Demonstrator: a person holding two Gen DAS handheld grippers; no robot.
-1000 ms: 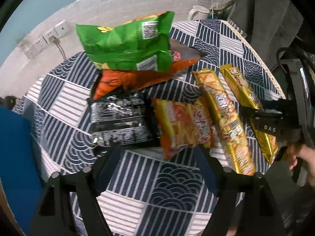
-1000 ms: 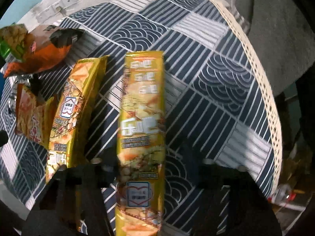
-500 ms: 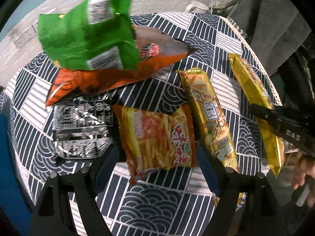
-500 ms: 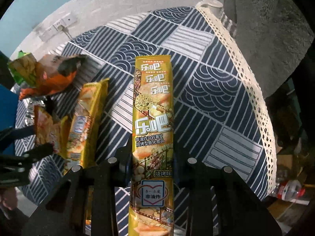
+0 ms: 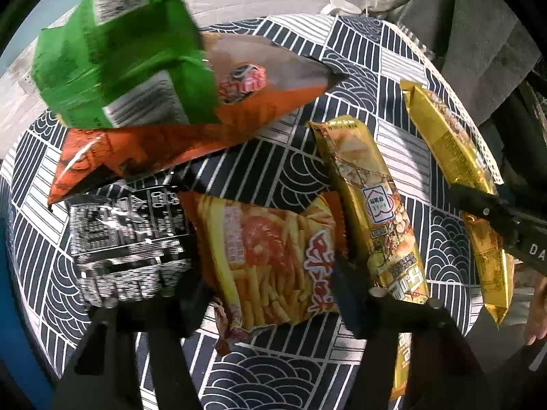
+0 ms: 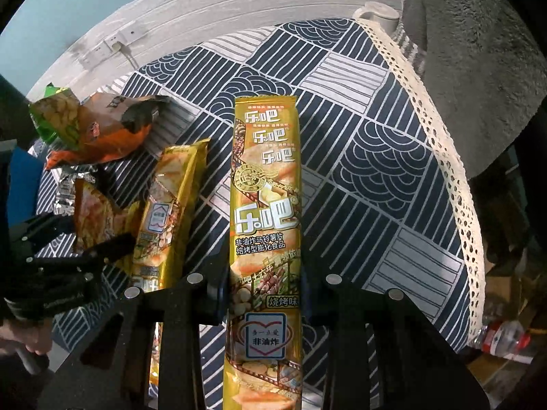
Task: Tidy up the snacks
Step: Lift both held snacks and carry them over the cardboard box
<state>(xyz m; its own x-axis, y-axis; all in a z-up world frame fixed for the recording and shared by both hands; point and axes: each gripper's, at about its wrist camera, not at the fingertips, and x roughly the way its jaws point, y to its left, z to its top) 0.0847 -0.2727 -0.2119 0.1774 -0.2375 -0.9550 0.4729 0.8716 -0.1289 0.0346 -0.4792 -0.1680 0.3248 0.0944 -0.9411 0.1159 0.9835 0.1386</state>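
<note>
My right gripper [image 6: 263,280] is shut on a long gold chip pack [image 6: 266,225] and holds it above the patterned tablecloth [image 6: 372,184]. That pack also shows in the left wrist view [image 5: 458,171]. My left gripper [image 5: 270,290] straddles an orange fries bag [image 5: 273,256], its fingers touching both edges. A second gold pack [image 5: 369,205] lies right of the fries bag. A silver-black packet [image 5: 126,242], an orange chip bag [image 5: 191,136] and a green bag [image 5: 116,65] lie to the left and behind.
The round table's lace edge [image 6: 454,171] runs along the right. A white kettle [image 6: 379,13] stands at the far edge by a grey cloth-covered object [image 6: 478,34]. A plastic bottle [image 6: 502,338] lies on the floor at the right.
My right gripper has closed on the long gold pack and lifted it. My left gripper has moved forward and closed in around the orange fries bag.
</note>
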